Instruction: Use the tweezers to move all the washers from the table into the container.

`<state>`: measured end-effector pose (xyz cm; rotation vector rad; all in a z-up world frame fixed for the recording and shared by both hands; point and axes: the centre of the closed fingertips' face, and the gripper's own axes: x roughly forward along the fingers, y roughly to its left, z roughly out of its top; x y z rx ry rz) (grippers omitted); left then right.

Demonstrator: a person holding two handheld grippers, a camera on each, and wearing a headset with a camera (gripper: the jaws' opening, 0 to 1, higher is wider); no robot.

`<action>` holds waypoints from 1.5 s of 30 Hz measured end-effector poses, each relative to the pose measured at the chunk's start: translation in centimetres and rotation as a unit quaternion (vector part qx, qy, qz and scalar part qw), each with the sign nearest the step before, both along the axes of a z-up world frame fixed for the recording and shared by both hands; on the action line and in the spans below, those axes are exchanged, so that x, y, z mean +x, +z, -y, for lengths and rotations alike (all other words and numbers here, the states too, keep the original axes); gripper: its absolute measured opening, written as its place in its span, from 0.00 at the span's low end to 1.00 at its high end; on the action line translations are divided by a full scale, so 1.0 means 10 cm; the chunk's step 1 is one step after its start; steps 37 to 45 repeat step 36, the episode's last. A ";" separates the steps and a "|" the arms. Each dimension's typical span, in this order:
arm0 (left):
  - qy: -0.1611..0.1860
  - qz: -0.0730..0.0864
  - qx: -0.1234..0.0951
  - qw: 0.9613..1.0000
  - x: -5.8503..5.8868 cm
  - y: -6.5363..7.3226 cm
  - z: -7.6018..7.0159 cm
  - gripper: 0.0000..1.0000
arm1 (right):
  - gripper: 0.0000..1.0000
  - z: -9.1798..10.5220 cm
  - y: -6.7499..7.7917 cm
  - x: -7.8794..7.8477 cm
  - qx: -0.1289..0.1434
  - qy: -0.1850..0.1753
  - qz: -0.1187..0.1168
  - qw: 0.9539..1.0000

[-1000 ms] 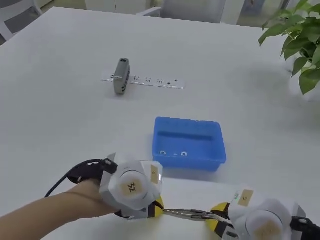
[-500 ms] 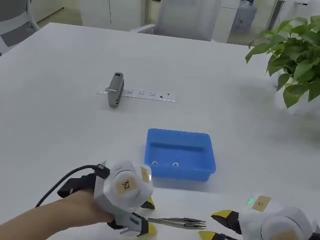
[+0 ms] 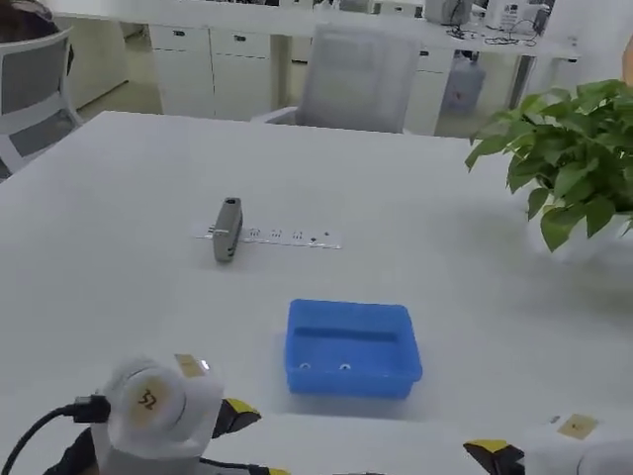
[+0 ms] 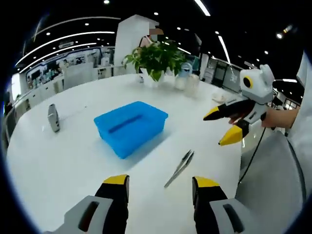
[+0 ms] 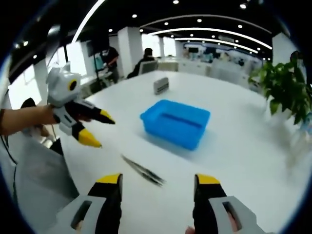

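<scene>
The metal tweezers lie flat on the white table, touched by neither gripper. My left gripper stands open just short of them, with nothing between its jaws. Facing it across the tweezers, my right gripper is open too. Beyond them stands the blue container, with two small washers on its floor near the front wall. In the head view the left gripper is at the bottom left and the right gripper at the bottom right corner.
A white power strip with a grey adapter lies behind the container. A potted plant stands at the right of the table. A grey chair stands at the far edge.
The head camera has tilted up. Both grippers have drawn back from the tweezers, which they met a second ago; the tweezers now lie free on the table.
</scene>
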<state>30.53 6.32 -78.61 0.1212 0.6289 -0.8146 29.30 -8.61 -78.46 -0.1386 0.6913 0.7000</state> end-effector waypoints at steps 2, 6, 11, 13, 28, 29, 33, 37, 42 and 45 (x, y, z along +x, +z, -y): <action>0.027 0.016 0.004 1.000 -0.02 0.13 -0.10 0.64 | 0.60 0.02 0.05 0.00 0.012 -0.009 -0.002 1.000; 0.071 0.031 0.010 0.997 -0.09 0.30 -0.31 0.79 | 0.64 0.05 0.20 0.02 0.027 -0.024 0.013 0.999; 0.118 0.021 0.020 0.993 -0.19 0.38 -0.49 0.93 | 0.74 0.10 0.30 0.03 0.034 -0.040 0.028 0.998; 0.147 0.027 0.023 0.988 -0.22 0.43 -0.61 0.97 | 0.78 0.11 0.32 0.02 0.034 -0.046 0.031 0.998; 0.196 0.034 0.047 0.979 -0.37 0.52 -0.89 0.99 | 0.98 0.25 0.39 -0.04 0.043 -0.096 0.049 0.993; 0.199 0.035 0.047 0.978 -0.36 0.53 -0.89 0.99 | 0.99 0.26 0.39 -0.03 0.044 -0.099 0.050 0.993; 0.204 0.038 0.043 0.977 -0.36 0.55 -0.90 0.99 | 0.99 0.28 0.40 -0.03 0.045 -0.104 0.054 0.992; 0.205 0.037 0.045 0.977 -0.38 0.55 -0.91 0.99 | 0.99 0.29 0.40 -0.04 0.043 -0.104 0.056 0.992; 0.205 0.037 0.045 0.977 -0.38 0.55 -0.91 0.99 | 0.99 0.29 0.40 -0.04 0.043 -0.104 0.056 0.992; 0.205 0.037 0.045 0.977 -0.38 0.55 -0.91 0.99 | 0.99 0.29 0.40 -0.04 0.043 -0.104 0.056 0.992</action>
